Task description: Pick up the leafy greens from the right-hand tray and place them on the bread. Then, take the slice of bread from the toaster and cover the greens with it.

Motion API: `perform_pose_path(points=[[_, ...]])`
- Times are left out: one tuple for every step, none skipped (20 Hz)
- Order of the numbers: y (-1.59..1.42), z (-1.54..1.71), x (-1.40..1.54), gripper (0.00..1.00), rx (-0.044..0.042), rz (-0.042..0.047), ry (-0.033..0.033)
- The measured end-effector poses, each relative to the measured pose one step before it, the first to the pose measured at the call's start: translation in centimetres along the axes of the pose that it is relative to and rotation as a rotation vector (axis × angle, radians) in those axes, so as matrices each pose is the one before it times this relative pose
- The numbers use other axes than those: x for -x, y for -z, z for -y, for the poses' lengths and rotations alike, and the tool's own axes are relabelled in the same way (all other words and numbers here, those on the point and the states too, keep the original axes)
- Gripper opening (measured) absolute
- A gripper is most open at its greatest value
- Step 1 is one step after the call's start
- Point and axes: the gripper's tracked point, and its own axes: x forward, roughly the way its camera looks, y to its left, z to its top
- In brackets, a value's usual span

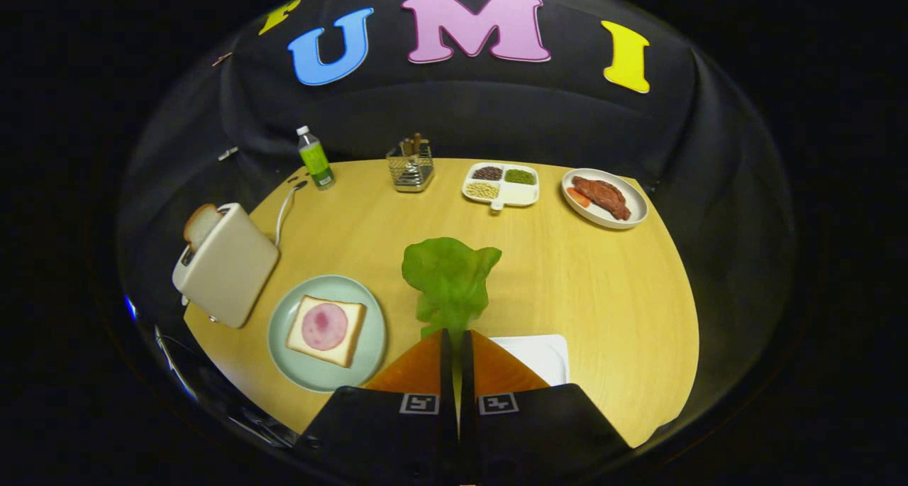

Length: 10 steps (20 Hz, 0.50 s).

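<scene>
Worktop (567, 273) w/ toaster (227, 264) holding bread slice (201, 223), plate (369, 344) w/ ham-topped bread (326, 329) beside it. White tray (539, 355) under gripper (457, 337). Jaws clamped on leafy greens (450, 280), lifted above worktop.

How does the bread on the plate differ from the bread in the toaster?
The plate bread lies flat on the green plate with a pink ham slice on top; the toaster bread stands on edge, bare, half sunk in the toaster. Both are pale with brown crust. The gripper is shut on the greens.
</scene>
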Motion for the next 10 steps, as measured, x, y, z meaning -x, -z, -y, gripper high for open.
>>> perform_pose_path(points=[[-0.111, -1.464, 0.043, 0.05, -0.00786, -0.00192, -0.03442], [0.012, -1.477, 0.122, 0.05, -0.00515, -0.00399, -0.03167], [-0.131, -0.942, -0.091, 0.05, 0.00953, 0.00226, -0.01359], [-0.219, -0.749, -0.082, 0.05, 0.01715, 0.00235, -0.00353], [-0.065, -0.878, -0.13, 0.05, 0.00715, 0.00004, -0.00654], [0.054, -1.131, -0.121, 0.05, -0.00121, -0.00143, -0.00812], [-0.203, -1.147, -0.211, 0.06, 0.00022, 0.00112, -0.00754], [-0.082, -0.851, -0.171, 0.06, 0.00996, 0.00342, -0.00072], [0.154, -0.843, -0.299, 0.05, 0.01587, -0.00383, 0.0011], [0.21, -0.924, -0.356, 0.05, 0.01724, -0.00929, -0.00082]])
